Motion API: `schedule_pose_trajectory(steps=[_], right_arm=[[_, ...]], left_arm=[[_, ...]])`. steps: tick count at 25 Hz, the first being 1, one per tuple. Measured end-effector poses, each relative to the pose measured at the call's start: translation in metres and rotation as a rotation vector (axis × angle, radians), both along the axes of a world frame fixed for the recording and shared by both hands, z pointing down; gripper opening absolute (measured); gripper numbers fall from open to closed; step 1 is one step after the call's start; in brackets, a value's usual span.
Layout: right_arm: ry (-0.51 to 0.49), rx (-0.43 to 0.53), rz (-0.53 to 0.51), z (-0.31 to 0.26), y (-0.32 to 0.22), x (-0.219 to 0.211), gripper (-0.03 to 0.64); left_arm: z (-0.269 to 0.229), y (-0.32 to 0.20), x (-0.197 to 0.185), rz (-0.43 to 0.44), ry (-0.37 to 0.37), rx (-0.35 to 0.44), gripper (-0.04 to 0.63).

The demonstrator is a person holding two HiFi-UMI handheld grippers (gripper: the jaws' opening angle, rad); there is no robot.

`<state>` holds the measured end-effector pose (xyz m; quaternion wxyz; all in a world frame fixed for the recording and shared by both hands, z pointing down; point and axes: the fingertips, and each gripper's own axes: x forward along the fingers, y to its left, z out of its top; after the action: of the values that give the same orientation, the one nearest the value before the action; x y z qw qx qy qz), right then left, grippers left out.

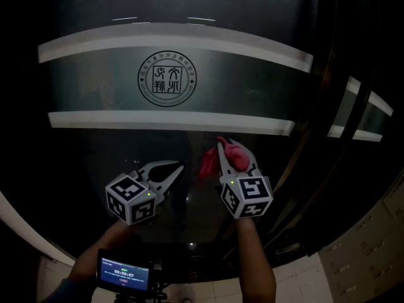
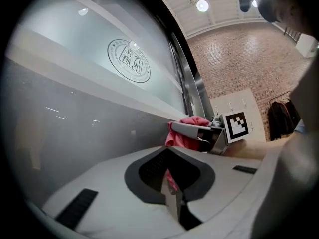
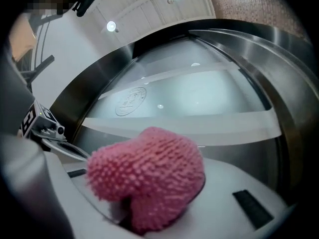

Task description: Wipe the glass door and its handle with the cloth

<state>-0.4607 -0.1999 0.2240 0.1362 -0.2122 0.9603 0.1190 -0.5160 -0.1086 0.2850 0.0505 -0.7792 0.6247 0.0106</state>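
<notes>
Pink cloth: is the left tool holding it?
No, the pink cloth is clamped in the right tool, and the left tool is closed with nothing between its jaws.

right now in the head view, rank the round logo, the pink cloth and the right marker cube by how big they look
1. round logo
2. marker cube and pink cloth: about alike. The cloth is partly hidden between jaws, so these two stay unranked.

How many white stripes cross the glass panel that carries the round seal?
2. One white stripe runs above the round seal on the glass door, the other below it. The panel at right has its own stripes.
</notes>
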Motion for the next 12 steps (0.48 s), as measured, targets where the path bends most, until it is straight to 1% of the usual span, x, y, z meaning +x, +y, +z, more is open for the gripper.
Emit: schedule_pose_trajectory(steps=[3,5,7,9,12], right_arm=[[-0.01,-0.011,0.039,0.0,-0.017,0.017,0.06],[-0.007,-0.001,0.038,0.0,-0.013,0.017,0.06],[-0.015,0.01,0.019,0.0,0.002,0.009,0.06],[-0.032,0.016,-0.031,0.002,0.029,-0.009,0.06],[-0.046,0.021,-0.155,0.009,0.086,-0.056,0.06]], left_arm=[[0.003,-0.007,0.006,0.004,0.006,-0.001,0.012],[0.005,-0.005,0.005,0.0,0.007,-0.004,0.012],[0.007,0.002,-0.002,-0.016,0.01,-0.007,0.012],[0.01,0.016,-0.018,-0.051,0.018,-0.006,0.012],[0.016,0.052,-0.05,-0.132,0.006,-0.007,0.012]])
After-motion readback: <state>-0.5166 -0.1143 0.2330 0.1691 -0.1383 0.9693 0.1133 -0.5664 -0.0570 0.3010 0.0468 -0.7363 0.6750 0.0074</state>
